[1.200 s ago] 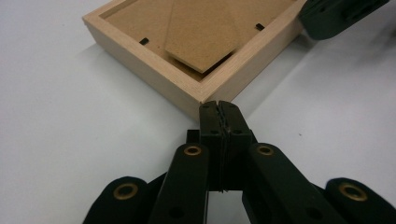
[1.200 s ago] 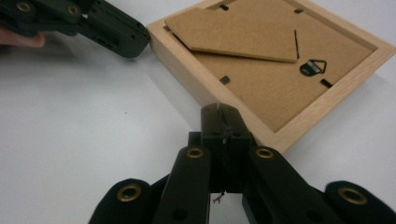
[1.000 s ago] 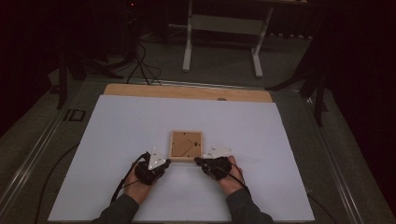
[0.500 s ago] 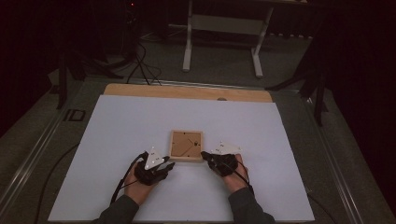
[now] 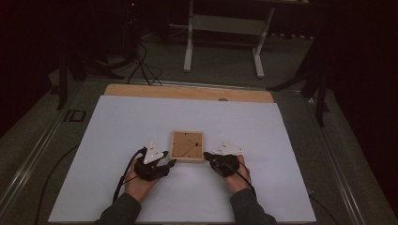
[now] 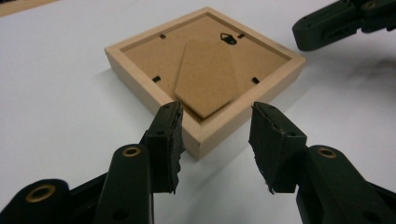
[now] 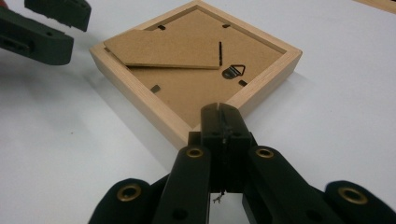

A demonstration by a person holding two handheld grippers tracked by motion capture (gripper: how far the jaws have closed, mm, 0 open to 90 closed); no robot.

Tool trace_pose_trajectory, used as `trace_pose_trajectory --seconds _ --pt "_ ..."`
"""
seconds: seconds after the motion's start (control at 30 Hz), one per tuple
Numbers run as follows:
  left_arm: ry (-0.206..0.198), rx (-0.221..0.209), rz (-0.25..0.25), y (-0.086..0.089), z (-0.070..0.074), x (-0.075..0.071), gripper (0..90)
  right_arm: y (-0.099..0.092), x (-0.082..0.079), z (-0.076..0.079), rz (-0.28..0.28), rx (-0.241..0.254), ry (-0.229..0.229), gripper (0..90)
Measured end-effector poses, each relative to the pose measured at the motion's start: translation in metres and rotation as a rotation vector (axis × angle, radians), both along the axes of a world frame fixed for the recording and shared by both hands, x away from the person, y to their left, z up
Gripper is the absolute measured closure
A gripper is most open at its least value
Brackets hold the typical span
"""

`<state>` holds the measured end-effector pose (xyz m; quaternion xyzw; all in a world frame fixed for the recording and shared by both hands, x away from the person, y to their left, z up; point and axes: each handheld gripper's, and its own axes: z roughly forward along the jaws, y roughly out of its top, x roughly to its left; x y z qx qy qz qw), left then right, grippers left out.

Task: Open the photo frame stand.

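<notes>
The wooden picture frame lies face down on the white surface, between my two tools. My left tool sits just beside its near left corner, and my right tool just beside its near right corner.

In the left gripper view, the frame has one corner pointing at me, and that corner lies in the gap between my left tool's jaws. The jaws have just been opening and now stand apart; the pads do not press on the wood, so nothing is gripped. The tip of my other tool shows at the upper right, just beside the far corner of the frame.

In the right gripper view, my right tool is closed, its two jaws pressed together with nothing between them. The closed tip sits at the frame's near corner; whether it touches the wood I cannot tell.

The frame's recess holds a brown backing board, kept in by small dark tabs along the inner edges. A metal hanger sits on the board. The easel stand, a flat brown flap, lies on the backing, its free end lifted a little towards the frame's rim.
</notes>
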<state>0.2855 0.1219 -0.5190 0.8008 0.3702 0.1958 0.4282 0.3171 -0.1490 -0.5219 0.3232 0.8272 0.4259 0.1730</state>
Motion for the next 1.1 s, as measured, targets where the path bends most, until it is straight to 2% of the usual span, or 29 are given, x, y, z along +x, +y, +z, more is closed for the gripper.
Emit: trace_pose_trajectory --seconds 0.17,0.37,1.0,1.1 --pt "-0.01 0.007 0.013 -0.003 0.001 0.006 52.0 0.001 -0.002 0.002 0.017 0.025 -0.011 89.7" --pt "-0.005 0.005 0.021 -0.004 0.003 0.014 52.0 0.005 -0.003 -0.001 0.033 0.005 -0.008 89.7" --pt "0.015 0.03 -0.024 -0.026 0.0 0.034 50.8 0.006 -0.005 -0.002 0.027 0.014 -0.013 89.8" --pt "0.007 0.036 -0.024 -0.03 -0.001 0.036 50.1 0.006 -0.005 -0.003 0.027 0.014 -0.014 89.8"
